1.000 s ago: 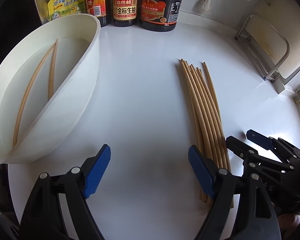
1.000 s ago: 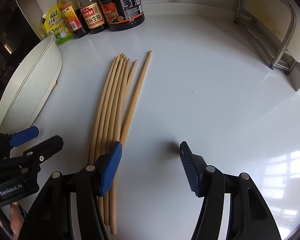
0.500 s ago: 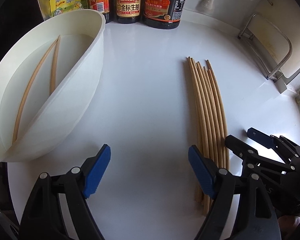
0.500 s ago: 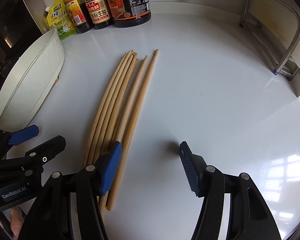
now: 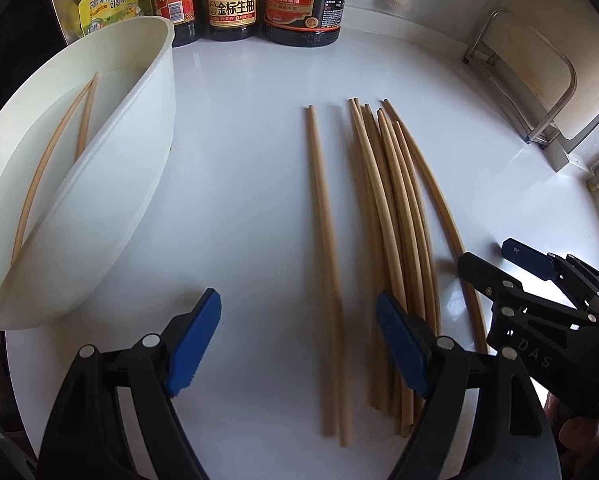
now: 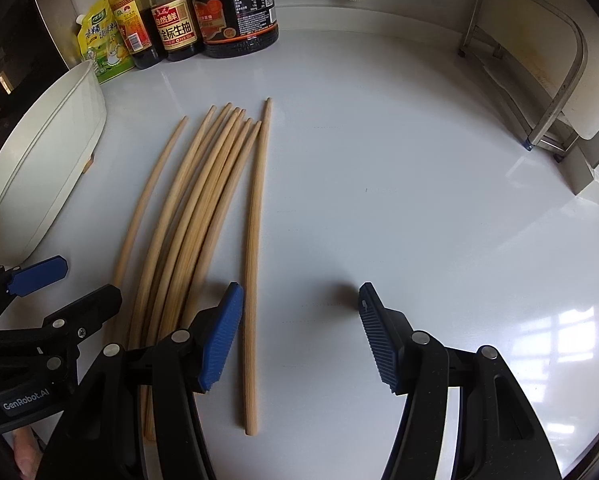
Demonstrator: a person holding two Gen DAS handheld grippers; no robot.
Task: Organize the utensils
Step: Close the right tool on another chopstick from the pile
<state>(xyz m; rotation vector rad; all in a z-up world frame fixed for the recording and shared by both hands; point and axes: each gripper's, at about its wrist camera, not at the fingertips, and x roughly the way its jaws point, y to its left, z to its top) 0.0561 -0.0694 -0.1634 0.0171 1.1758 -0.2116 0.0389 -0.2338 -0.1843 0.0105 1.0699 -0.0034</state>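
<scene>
Hovering over the white worktop (image 5: 251,184), left gripper (image 5: 299,344) is open and empty; chopsticks (image 5: 395,216) lie right of the white tub (image 5: 139,168), which holds two more. Right wrist view: right gripper (image 6: 301,334) open, empty, just right of the chopsticks (image 6: 203,216).

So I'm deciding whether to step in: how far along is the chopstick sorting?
Early on. Done: two chopsticks already lie in the white tub. In hand: nothing; the left gripper and right gripper are both open above the counter, one loose chopstick lying under the right one's gap. Left: that stick and the spread pile beside it.
</scene>
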